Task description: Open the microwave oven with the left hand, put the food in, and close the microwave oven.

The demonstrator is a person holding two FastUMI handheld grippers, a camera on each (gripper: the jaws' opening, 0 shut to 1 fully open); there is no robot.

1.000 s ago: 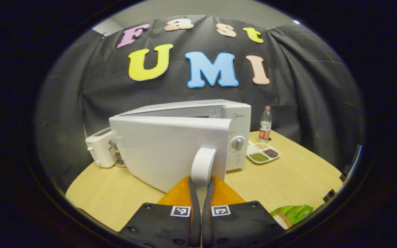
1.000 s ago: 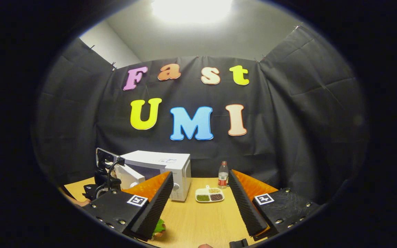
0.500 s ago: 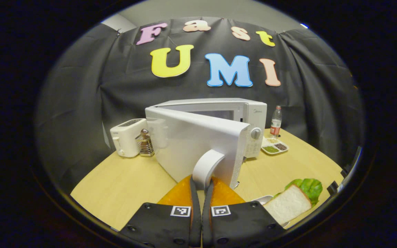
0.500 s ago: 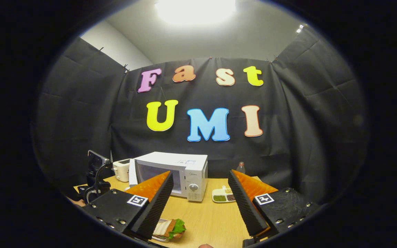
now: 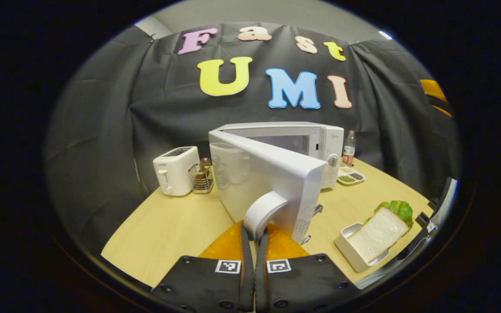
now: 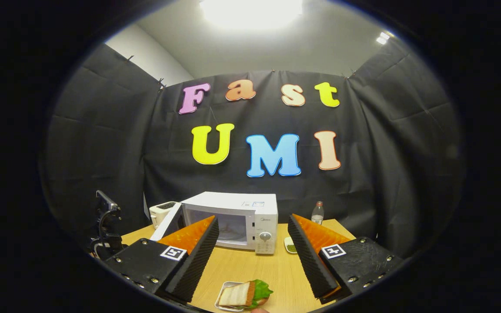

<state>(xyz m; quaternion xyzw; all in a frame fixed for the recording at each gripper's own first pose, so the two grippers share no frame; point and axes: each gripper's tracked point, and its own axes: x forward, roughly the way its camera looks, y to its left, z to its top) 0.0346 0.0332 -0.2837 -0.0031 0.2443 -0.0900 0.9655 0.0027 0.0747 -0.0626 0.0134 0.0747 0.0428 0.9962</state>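
The white microwave (image 5: 320, 139) stands at the table's middle with its door (image 5: 272, 182) swung well open. My left gripper (image 5: 254, 228) is shut on the door's curved white handle (image 5: 262, 211). A sandwich (image 5: 379, 230) of white bread and lettuce lies in a small white tray (image 5: 346, 250) to the right of the door. In the right gripper view, the microwave (image 6: 250, 206) shows its open cavity, and my right gripper (image 6: 252, 256) hangs wide open and holds nothing above the sandwich (image 6: 244, 294). The left gripper's body (image 6: 107, 226) is at the far left.
A white toaster (image 5: 175, 176) and a wire rack (image 5: 200, 177) stand left of the microwave. A bottle (image 5: 349, 149) and a divided plate of beans (image 5: 351, 176) sit to its right. Bare wooden table (image 5: 168, 226) lies in front of the toaster.
The microwave door has swung further open as my left gripper pulled the handle back. The right gripper's view has shifted, so the oven cavity and the sandwich below now show more fully.
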